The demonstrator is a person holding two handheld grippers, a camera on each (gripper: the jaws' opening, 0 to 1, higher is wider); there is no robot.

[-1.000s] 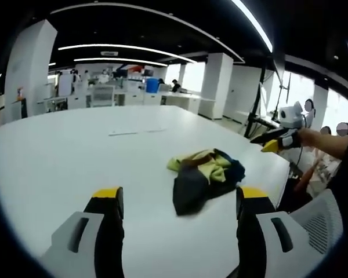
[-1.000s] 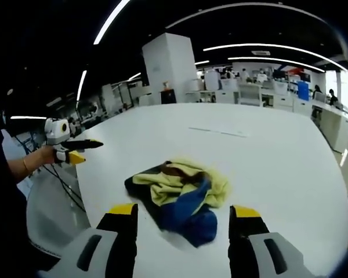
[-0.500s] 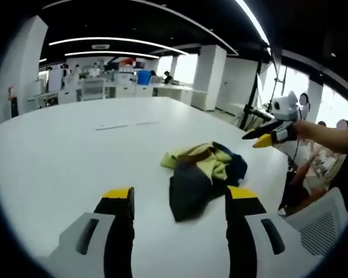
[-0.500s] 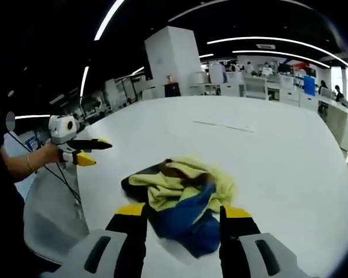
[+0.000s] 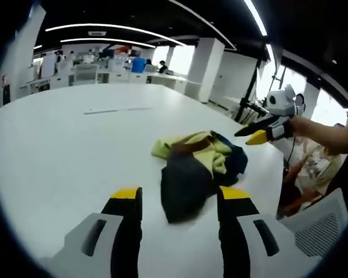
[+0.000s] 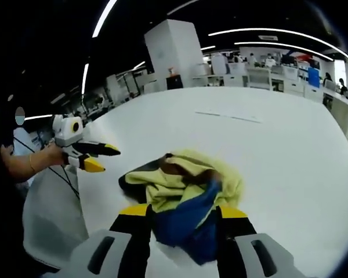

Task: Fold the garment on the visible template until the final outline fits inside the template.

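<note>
The left gripper [image 5: 175, 200] stood with its jaws apart, holding nothing, and the near dark hem of the garment [image 5: 194, 172] lay in the gap between them. The right gripper [image 6: 178, 215] stood likewise, jaws parted and empty, with the blue fold of the garment [image 6: 182, 200] just ahead of its tips. In the left gripper view, the right gripper [image 5: 256, 132] hung at 2 o'clock from the heap, above the table's far edge; in the right gripper view the left gripper [image 6: 98, 156] hung at 9 o'clock from the heap, its jaws slightly apart.

The garment lay as a crumpled heap of yellow, dark blue and a brown band, on the white table [image 5: 64, 150] near its edge. We could not make out a template outline beneath it; a thin line [image 5: 113, 110] lay on the table well beyond the heap, at 11 o'clock from it in the left gripper view.

We judged the step in hand to be the first grasp, for spreading the heap flat before any fold. To do it well, we advised:

1. Seat each pair of jaws on a single outer edge, not on a bunched mass.
2. Take hold at two points well apart.
3. Lift only enough to free the layers, then draw the hands apart.
4. Keep the cloth clear of the table edge.
</note>
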